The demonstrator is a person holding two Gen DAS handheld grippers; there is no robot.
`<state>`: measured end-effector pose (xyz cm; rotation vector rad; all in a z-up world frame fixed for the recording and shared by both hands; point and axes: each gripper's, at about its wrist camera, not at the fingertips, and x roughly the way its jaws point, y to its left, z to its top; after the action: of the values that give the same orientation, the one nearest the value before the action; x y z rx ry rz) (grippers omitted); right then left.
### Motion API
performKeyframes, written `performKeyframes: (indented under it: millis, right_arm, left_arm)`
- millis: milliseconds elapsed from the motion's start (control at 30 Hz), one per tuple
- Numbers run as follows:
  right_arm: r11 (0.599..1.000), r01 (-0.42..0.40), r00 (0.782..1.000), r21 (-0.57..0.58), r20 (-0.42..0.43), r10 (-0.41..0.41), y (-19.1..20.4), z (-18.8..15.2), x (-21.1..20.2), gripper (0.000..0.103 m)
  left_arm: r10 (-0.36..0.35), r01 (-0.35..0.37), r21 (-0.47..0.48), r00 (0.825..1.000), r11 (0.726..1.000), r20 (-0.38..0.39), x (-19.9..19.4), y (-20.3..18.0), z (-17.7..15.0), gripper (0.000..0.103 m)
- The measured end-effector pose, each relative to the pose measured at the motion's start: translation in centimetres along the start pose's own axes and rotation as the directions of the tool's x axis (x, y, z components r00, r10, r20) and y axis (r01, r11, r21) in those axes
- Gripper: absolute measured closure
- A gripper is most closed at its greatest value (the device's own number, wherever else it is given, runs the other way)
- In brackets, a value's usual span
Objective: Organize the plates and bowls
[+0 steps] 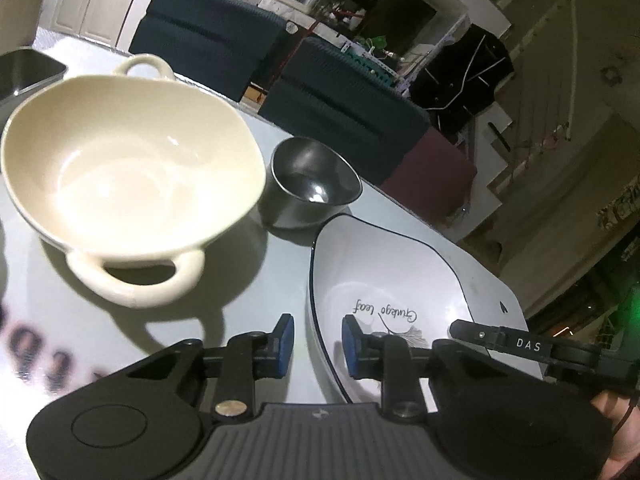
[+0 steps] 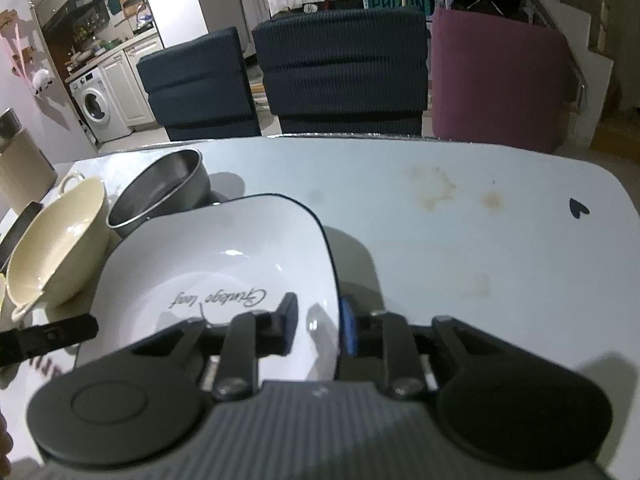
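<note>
Both claws straddle the white plate (image 2: pixel 224 256), right claw (image 2: pixel 318 330) at its 5 o'clock rim, left claw (image 1: pixel 317 342) at its left rim, neither clamped: squeeze together, lift level clear of the cream bowl (image 1: pixel 132 172) at 10 o'clock

My left wrist camera sits low over the bench (image 1: pixel 248 280), close in and rolled sideways, so the room behind leans hard. It looks forward along the left tool (image 1: pixel 316 340) toward the cream bowl (image 1: pixel 132 168), the steel bowl (image 1: pixel 312 184) and the white plate (image 1: pixel 380 280), with the dark chairs (image 1: pixel 344 108) beyond.

My right wrist camera rides level and close above the same bench (image 2: pixel 460 220), facing the chairs (image 2: pixel 340 64) square on past the right tool (image 2: pixel 320 328).

Both views share the white plate (image 2: pixel 224 264), the steel bowl (image 2: pixel 160 192), the cream bowl (image 2: pixel 56 240) and the black heart mark (image 1: pixel 505 306) (image 2: pixel 579 209). Each also catches a black piece of the other tool at its edge.
</note>
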<state>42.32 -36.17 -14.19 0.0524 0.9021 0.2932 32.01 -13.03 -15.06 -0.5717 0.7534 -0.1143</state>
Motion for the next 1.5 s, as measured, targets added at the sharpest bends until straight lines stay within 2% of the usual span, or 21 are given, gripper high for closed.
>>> performKeyframes:
  millis: [67, 200, 433, 467, 633, 767, 900, 1133, 1300, 1500]
  right_arm:
    - [1.0, -0.004, 1.0, 0.0, -0.009, 0.004, -0.3, 0.1, 0.2, 0.087]
    - [0.999, -0.04, 0.999, 0.017, -0.008, 0.04, -1.1, 0.0, 0.3, 0.087]
    - [0.995, -0.093, 0.996, 0.046, -0.01, 0.093, -2.0, 0.0, 0.7, 0.087]
    - [0.995, -0.094, 0.995, 0.047, -0.012, 0.094, -2.0, 0.0, 0.7, 0.087]
    - [0.996, -0.079, 0.997, 0.046, -0.011, 0.079, -1.8, -0.2, 0.2, 0.088]
    - [0.995, -0.087, 0.996, 0.047, -0.003, 0.087, -1.2, -0.6, -0.6, 0.089]
    - [0.995, -0.082, 0.996, 0.063, 0.03, 0.08, -0.3, -0.5, -2.7, 0.09]
    - [0.993, -0.081, 0.995, 0.089, 0.06, 0.076, 2.5, -1.6, -7.3, 0.09]
    - [0.989, -0.096, 0.993, 0.113, 0.077, 0.087, 6.0, -3.4, -10.9, 0.09]
    - [0.985, -0.122, 0.991, 0.124, 0.066, 0.114, 10.4, -7.2, -13.8, 0.09]
  left_arm:
    - [-0.005, 0.005, -0.011, 1.0, 1.0, -0.007, 0.3, 0.1, 0.1, 0.083]
    - [-0.008, 0.008, -0.027, 1.0, 1.0, -0.013, 1.2, 0.2, 0.5, 0.089]
    - [-0.012, 0.011, -0.041, 0.999, 0.999, -0.038, 2.4, 0.2, 1.1, 0.093]
    - [-0.012, 0.011, -0.038, 0.999, 0.999, -0.042, 2.5, 0.2, 1.2, 0.095]
    - [-0.002, 0.003, 0.019, 0.999, 1.0, -0.051, 2.6, 0.1, 1.9, 0.096]
    - [-0.017, 0.017, -0.006, 0.998, 1.0, -0.066, 1.8, 0.5, 2.3, 0.096]
    - [-0.034, 0.037, 0.058, 0.998, 0.998, -0.05, -0.6, -0.2, 2.6, 0.096]
    - [-0.065, 0.069, 0.102, 0.997, 0.992, -0.039, -6.5, -0.4, 4.0, 0.096]
    - [-0.06, 0.066, 0.143, 0.997, 0.987, -0.047, -11.2, 0.8, 4.1, 0.096]
    - [-0.042, 0.053, 0.172, 0.997, 0.984, -0.065, -16.1, 3.4, 3.1, 0.096]
